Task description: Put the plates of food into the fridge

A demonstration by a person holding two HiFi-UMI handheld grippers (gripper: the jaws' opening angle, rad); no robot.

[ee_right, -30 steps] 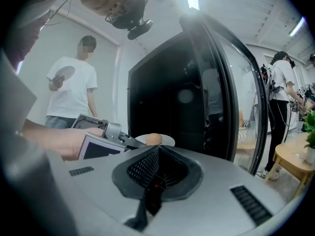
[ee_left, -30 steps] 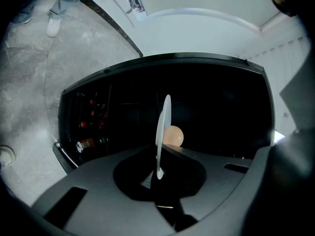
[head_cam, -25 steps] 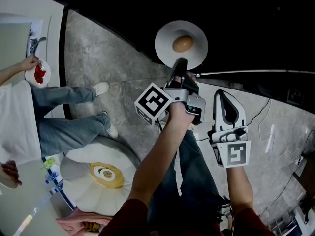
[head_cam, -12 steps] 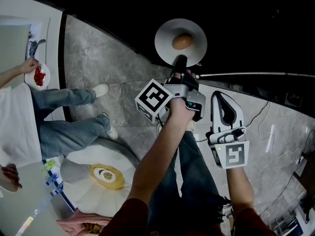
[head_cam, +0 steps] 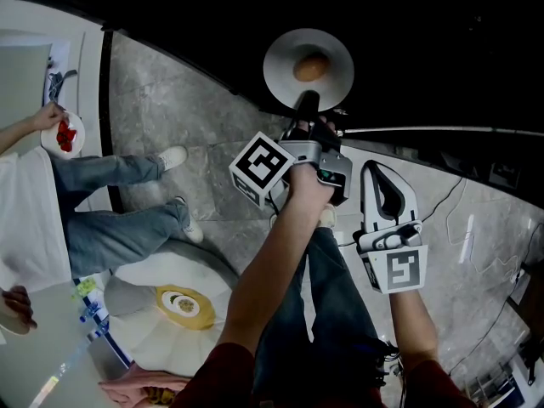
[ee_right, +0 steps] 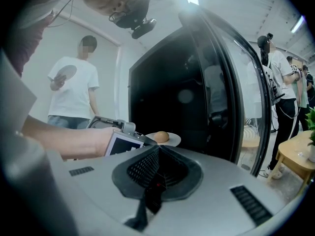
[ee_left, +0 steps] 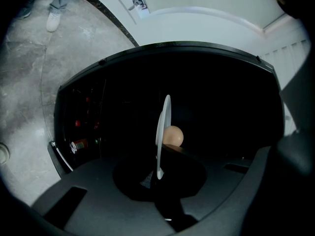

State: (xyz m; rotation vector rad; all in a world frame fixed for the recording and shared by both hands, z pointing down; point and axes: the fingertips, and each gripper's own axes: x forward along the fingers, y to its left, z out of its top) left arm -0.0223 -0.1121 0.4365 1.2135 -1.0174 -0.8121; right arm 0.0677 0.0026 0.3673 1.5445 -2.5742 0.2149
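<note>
Fingers of my left gripper (head_cam: 308, 109) clamp the near rim of the white plate (head_cam: 280, 66), which carries a round tan food piece (head_cam: 311, 67) at twelve o'clock, before the dark fridge (head_cam: 442, 32). At four o'clock my right gripper (head_cam: 381, 170) is closed and empty.

- Two grippers: the left gripper (head_cam: 308, 109) and the right gripper (head_cam: 380, 167), each carrying one marker cube.
- Two plates: one white plate (head_cam: 283, 79) far ahead and one small plate (head_cam: 78, 126) with red food at far left.
- One egg-shaped brown food item (head_cam: 311, 67), on the white plate.
- One black fridge (ee_right: 157, 87).
- Two white sneakers (head_cam: 174, 153), left.
- One wooden side table (ee_right: 294, 162), right.
</note>
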